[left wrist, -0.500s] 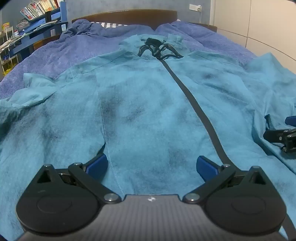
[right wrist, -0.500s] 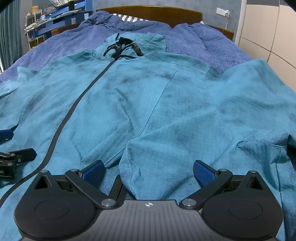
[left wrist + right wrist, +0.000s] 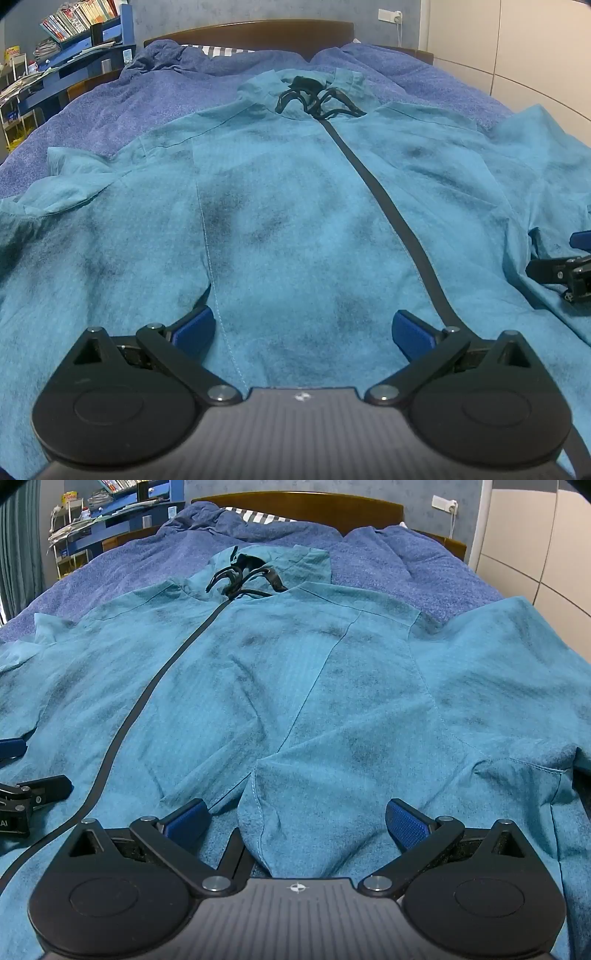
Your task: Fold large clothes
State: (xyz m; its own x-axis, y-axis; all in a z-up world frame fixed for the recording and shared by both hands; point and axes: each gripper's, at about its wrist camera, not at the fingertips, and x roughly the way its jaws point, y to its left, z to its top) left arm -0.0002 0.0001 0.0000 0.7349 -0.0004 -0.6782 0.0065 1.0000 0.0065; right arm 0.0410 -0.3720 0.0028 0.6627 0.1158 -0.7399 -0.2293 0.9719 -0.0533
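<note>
A large teal zip jacket (image 3: 295,206) lies spread face up on the bed, with a black zipper (image 3: 391,214) down its middle and black drawcords at the collar (image 3: 310,98). My left gripper (image 3: 301,328) is open, low over the hem left of the zipper, fabric between its blue pads. My right gripper (image 3: 295,818) is open over the jacket (image 3: 332,686) right of the zipper (image 3: 147,698), with a raised fold (image 3: 266,794) between its pads. Each gripper shows at the edge of the other's view: the right one (image 3: 561,266), the left one (image 3: 22,794).
A purple-blue blanket (image 3: 147,107) covers the bed under the jacket. A wooden headboard (image 3: 258,31) stands at the far end. Blue shelves with books (image 3: 74,40) stand at far left. A pale wardrobe (image 3: 535,542) runs along the right.
</note>
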